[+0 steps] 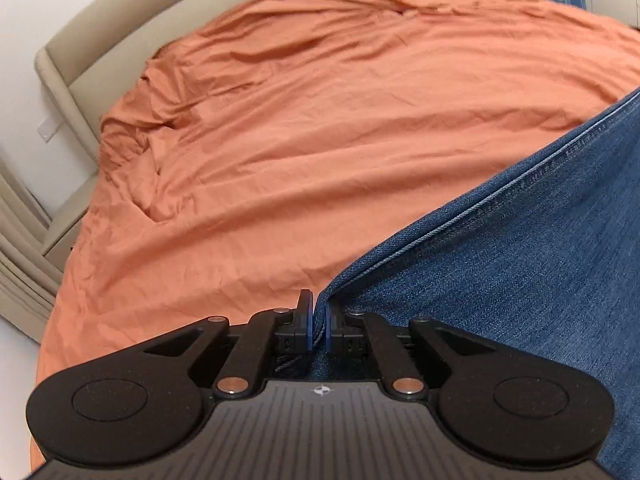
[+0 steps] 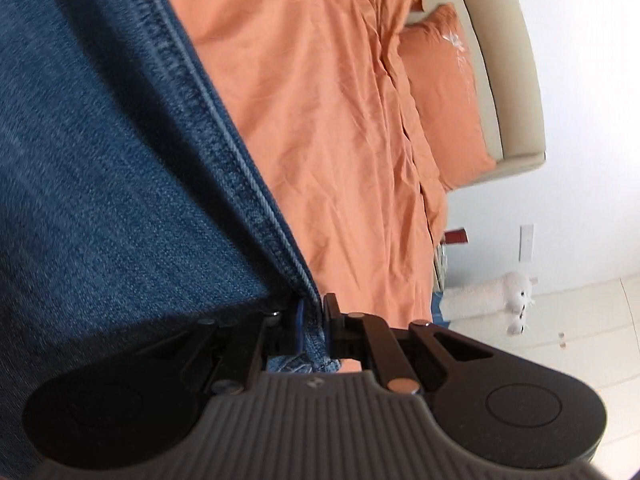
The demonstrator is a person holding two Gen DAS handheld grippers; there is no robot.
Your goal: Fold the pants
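Observation:
The pants are blue denim jeans, held up over an orange bed. In the left wrist view my left gripper is shut on a seamed edge of the jeans, and the cloth stretches away to the right. In the right wrist view my right gripper is shut on another seamed edge of the jeans, and the cloth fills the left of the view. The rest of the jeans is out of view.
An orange sheet covers the bed, with an orange pillow by the beige headboard. A white plush toy lies on the floor beside the bed. A white wall stands behind.

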